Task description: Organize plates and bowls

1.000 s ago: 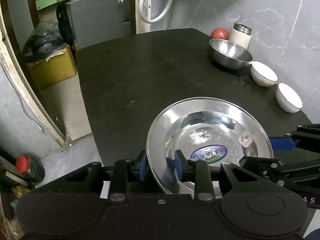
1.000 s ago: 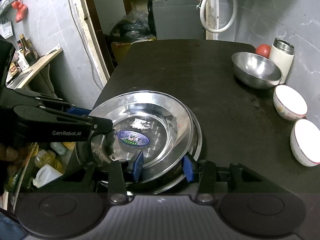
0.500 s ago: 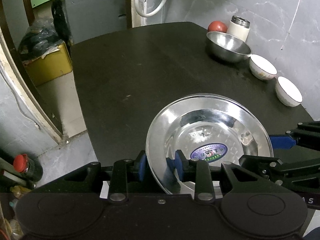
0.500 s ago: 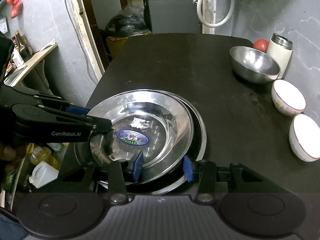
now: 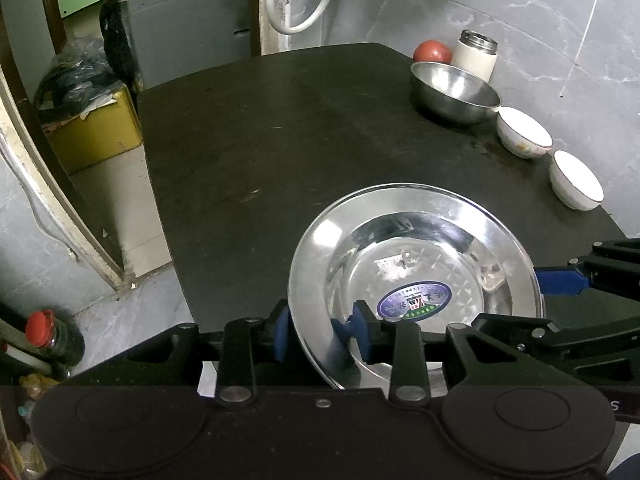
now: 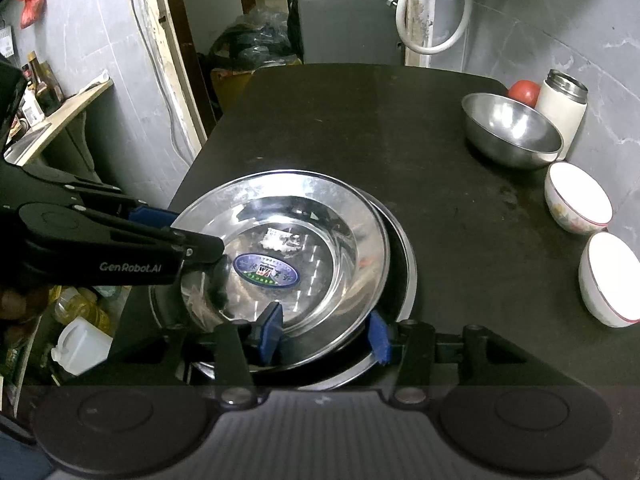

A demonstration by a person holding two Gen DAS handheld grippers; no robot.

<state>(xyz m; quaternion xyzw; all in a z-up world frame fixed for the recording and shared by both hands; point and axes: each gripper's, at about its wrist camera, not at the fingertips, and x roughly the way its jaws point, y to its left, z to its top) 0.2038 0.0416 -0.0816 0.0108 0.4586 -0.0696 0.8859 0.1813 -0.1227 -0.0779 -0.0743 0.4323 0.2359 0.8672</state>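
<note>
A steel plate (image 5: pixel 412 272) with a blue oval sticker lies at the near end of the black table (image 5: pixel 280 140). My left gripper (image 5: pixel 320 332) is shut on its near-left rim. In the right wrist view this plate (image 6: pixel 280 248) rests askew on a second steel plate (image 6: pixel 404 280), whose rim shows on the right. My right gripper (image 6: pixel 324 336) is open and straddles the near rims, one pad inside the top plate and one outside. The left gripper (image 6: pixel 180 232) reaches in from the left, and the right gripper (image 5: pixel 536 304) shows at the plate's right edge.
Along the table's right side stand a steel bowl (image 6: pixel 512 132), two white bowls (image 6: pixel 578 198) (image 6: pixel 612 280), a white flask (image 6: pixel 560 108) and a red round fruit (image 6: pixel 524 92). Off the left table edge are a yellow box (image 5: pixel 96 132) and bottles on the floor.
The top plate has slid a little to the left over the lower one, so more of the lower rim shows on the right. Both grippers keep the same finger gap.
</note>
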